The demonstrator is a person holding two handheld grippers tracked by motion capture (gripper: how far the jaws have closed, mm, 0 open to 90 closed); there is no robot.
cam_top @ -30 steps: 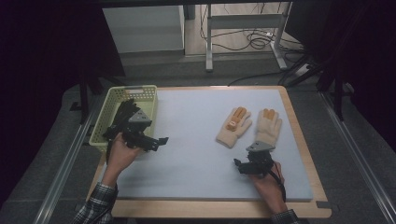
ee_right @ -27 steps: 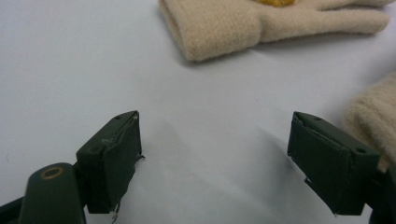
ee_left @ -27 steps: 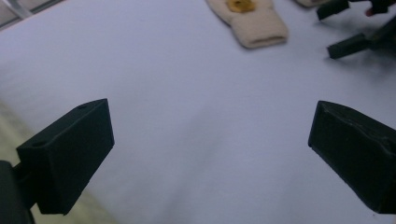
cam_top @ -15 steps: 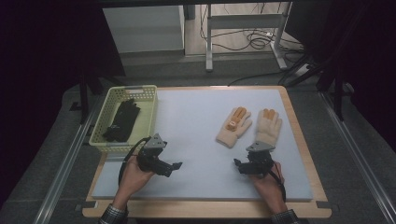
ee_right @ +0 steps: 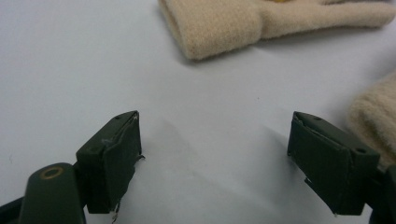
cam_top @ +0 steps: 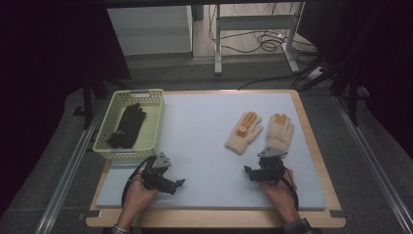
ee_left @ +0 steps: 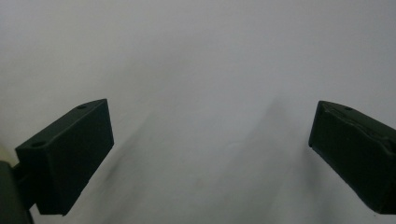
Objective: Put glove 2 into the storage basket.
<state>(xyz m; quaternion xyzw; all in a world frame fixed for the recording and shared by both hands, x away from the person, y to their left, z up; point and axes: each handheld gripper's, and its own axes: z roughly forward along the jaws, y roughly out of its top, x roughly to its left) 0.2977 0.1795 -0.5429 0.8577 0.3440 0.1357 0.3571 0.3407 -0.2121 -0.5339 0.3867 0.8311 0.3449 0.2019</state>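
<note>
Claws low over mat, jaws apart, empty.

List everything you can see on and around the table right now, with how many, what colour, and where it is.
Knit gloves: two, cream with orange fingertip patches, lying flat side by side on the mat's right half, just beyond the right gripper.
Black gloves: dark bundle, count unclear, inside the basket.
Basket: one, pale yellow-green plastic, at the table's left edge.
Mat: one, light grey-blue, covering the tabletop.
Table: one, light wood rim around the mat.
Cables: several, dark, on the floor beyond the table.
Left gripper: one, black, jaws open, over bare mat at front left.
Right gripper: one, black, jaws open, near the cuffs of the knit gloves.
Hands: two, holding the grippers at the front edge.
</note>
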